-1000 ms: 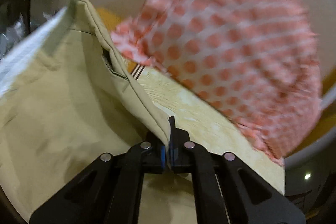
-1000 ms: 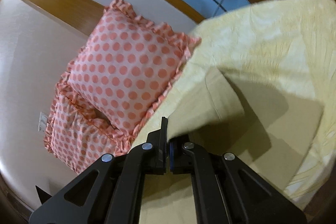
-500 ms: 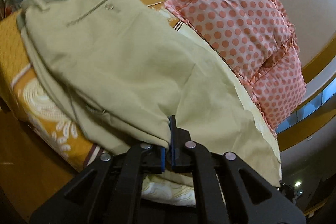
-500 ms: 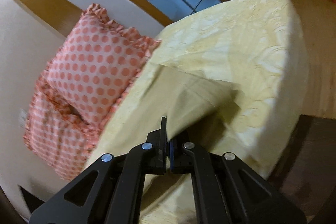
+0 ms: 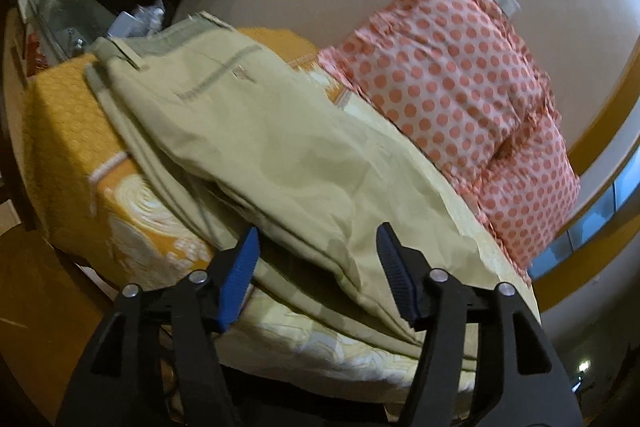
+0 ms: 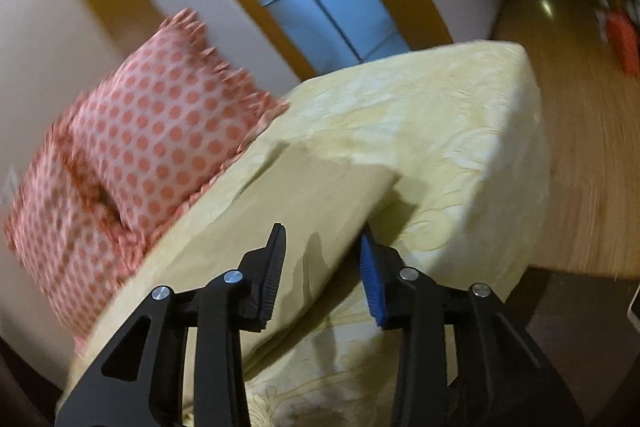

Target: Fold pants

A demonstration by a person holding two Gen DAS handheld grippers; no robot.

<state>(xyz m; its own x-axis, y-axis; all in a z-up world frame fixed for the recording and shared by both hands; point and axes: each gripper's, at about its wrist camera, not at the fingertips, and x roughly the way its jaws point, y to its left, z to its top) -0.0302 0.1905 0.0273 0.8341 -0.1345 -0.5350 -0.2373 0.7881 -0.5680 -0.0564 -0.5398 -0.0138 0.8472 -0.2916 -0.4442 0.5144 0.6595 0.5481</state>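
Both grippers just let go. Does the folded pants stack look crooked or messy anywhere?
Slightly. In the left view the pants lie folded on the bed, but the layers are not flush: lower edges stick out along the near side. Nothing looks damaged.

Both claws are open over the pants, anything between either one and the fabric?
Nothing visible. The left claw is open with the khaki pants lying straight ahead on the bed; the right claw is open over the pants' other end. The polka-dot pillows sit off to the side.
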